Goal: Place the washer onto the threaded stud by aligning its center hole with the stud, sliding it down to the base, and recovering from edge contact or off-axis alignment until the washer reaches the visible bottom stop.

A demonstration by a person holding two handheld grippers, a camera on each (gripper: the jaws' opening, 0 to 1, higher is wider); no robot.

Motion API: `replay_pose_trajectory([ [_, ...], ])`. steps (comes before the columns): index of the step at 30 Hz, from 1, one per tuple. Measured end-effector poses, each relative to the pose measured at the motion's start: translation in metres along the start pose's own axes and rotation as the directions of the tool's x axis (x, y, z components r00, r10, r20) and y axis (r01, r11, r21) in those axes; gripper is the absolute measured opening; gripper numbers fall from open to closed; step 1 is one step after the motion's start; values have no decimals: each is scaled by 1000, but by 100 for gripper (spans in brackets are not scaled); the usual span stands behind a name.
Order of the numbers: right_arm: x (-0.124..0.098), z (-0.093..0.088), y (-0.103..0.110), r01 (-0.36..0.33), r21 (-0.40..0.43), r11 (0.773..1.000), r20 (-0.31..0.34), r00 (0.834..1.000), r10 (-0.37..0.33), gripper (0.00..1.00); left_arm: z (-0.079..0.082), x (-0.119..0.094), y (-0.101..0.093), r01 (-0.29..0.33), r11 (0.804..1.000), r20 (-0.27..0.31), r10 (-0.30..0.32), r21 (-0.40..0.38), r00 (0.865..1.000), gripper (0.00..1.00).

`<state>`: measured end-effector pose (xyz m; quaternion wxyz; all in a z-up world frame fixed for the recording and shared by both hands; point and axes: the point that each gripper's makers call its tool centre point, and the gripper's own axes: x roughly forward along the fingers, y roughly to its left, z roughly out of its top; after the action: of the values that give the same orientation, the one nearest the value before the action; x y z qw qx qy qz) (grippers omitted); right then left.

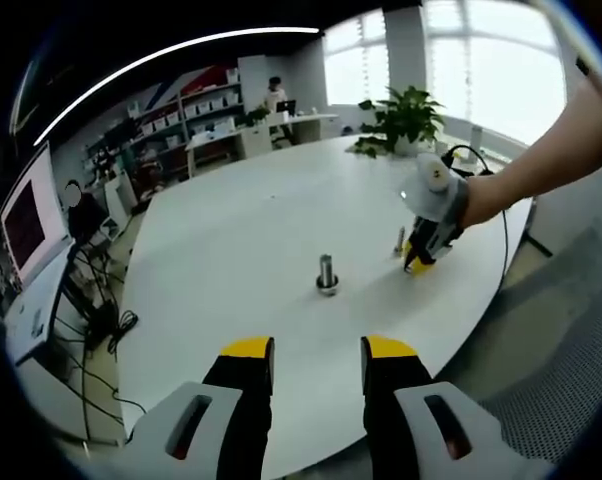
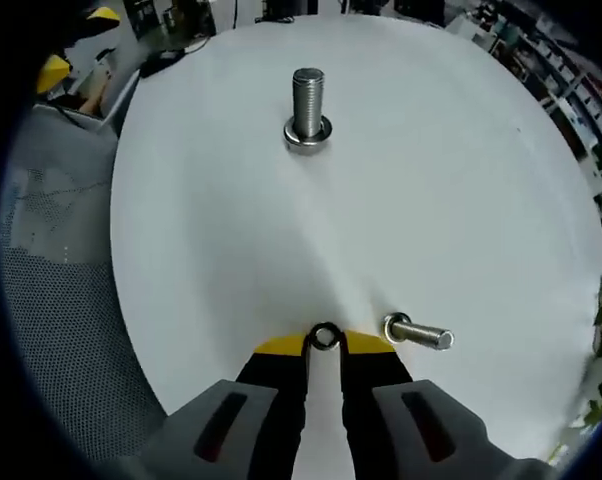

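A threaded stud [image 1: 327,272] stands upright on the white round table [image 1: 231,230], with a ring-shaped base around its foot. In the right gripper view the stud [image 2: 308,100] is ahead, well beyond my right gripper [image 2: 324,345]. That gripper's yellow tips pinch a small metal washer [image 2: 324,337] just above the tabletop. In the left gripper view, a person's hand holds the right gripper [image 1: 419,262] low over the table, to the right of the stud. My left gripper [image 1: 319,350] hovers open at the table's near edge with nothing between its jaws.
A smaller bolt [image 2: 418,333] sits right beside the right jaw, seen also as a bolt [image 1: 400,240] next to that gripper. A potted plant [image 1: 401,120] stands at the table's far side. A mesh chair [image 2: 51,270] is off the table edge. Shelves and a monitor [image 1: 26,215] stand at the left.
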<state>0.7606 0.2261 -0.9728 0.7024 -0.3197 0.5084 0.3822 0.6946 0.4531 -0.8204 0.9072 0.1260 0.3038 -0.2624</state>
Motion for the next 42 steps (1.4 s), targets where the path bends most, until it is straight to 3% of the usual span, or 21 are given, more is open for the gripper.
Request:
replay_pose_trajectory([
  [5,-9,0,1,10,46,999,39,999,-12,14,1,-1,0,2,1000,6,-2,0,1000,33],
  [8,-20,3,-4,25,105,994,88,996,-34,14,2,0,0,6,1000,9,-6,-3,1000,33],
  [18,-46,-1,-27,63,205,977,157,983,-97,14,6,-2,-1,12,1000,30,-12,-4,999,33],
  [29,-61,10,-44,93,204,974,192,972,-133,14,5,-2,-3,14,1000,26,-14,0,1000,33],
  [35,-64,22,-50,128,162,979,206,965,-160,14,5,-1,-1,12,1000,26,-12,-4,1000,33],
  [42,-56,24,-53,113,148,982,173,975,-138,14,5,-1,-1,11,1000,24,-11,-4,1000,33],
])
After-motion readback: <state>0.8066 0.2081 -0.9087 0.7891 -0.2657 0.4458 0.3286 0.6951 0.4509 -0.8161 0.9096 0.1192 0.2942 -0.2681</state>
